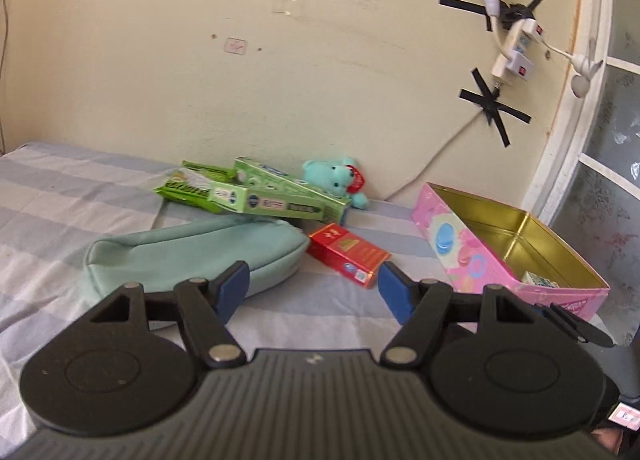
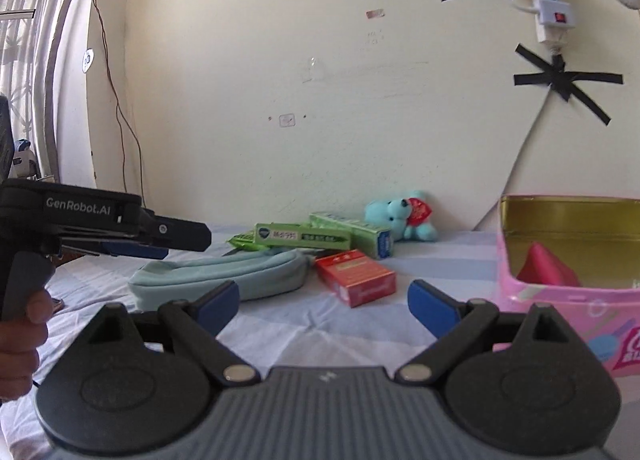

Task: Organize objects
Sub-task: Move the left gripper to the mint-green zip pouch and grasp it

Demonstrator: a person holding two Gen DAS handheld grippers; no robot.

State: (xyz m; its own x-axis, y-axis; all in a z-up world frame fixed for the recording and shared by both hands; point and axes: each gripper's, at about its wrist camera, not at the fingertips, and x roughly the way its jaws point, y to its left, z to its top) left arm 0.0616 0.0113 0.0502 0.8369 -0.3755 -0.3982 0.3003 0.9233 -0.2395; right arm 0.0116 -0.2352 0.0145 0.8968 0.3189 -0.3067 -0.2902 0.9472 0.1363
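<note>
Both empty, jaws apart: left gripper nearest red box, lying just ahead, long axis running near-right toward pink tin; right gripper alongside.

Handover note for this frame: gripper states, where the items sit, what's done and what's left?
Left gripper: open, empty, hovering over the bed in front of the teal pouch.
Right gripper: open, empty, aimed at the red box.
On the striped bedsheet: pouch, red box beside it, green boxes stacked behind, teal teddy bear against the wall.
Pink tin stands open on the right.
Done: a small box and a red item already lie in the tin.
Left: likely the pouch, red box, green boxes and bear, if all go in the tin.
</note>
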